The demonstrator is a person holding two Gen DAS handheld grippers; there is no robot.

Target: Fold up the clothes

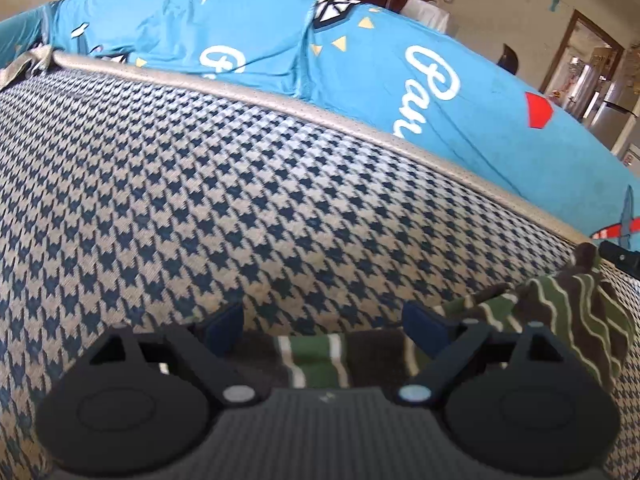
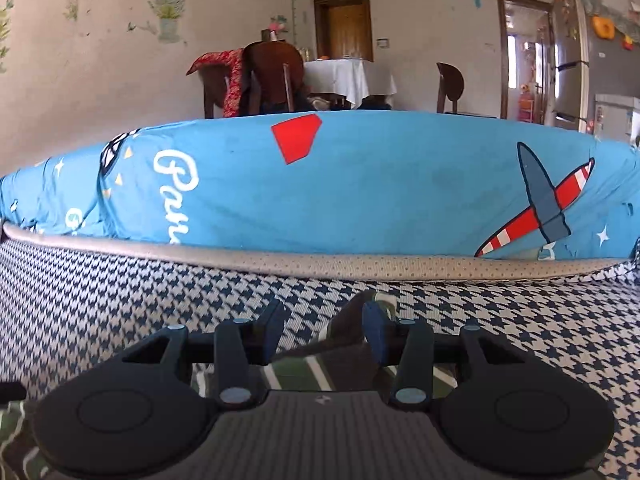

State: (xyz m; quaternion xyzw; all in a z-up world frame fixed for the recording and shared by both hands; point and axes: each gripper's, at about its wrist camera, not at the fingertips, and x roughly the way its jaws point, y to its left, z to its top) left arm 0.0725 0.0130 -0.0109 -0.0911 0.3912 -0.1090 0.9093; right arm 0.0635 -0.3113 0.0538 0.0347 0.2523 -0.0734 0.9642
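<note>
Striped green-and-brown cloth [image 1: 316, 360] is lying directly beneath the left claw [image 1: 324, 322], whose blue-padded fingers [image 1: 426, 326] are standing wide apart, holding nothing. To that claw's right the same garment is bunching up into a wavy-lined heap. Under the right claw [image 2: 326, 330] the garment [image 2: 320, 368] is rising into a small peak between the fingers [image 2: 374, 330]; they are standing a little apart, and whether they are pinching the fabric I cannot tell. Beneath both claws a houndstooth-patterned surface [image 1: 200, 184] is spreading out, carrying the garment. Ahead of the claws a beige piped edge [image 2: 320, 262] is bordering that surface, and beyond it a blue cover [image 2: 380, 184] printed with white script, a red shape and a striped aeroplane is rising. Farther off, wooden chairs [image 2: 276, 76] and a white-clothed table [image 2: 348, 74] are standing.
</note>
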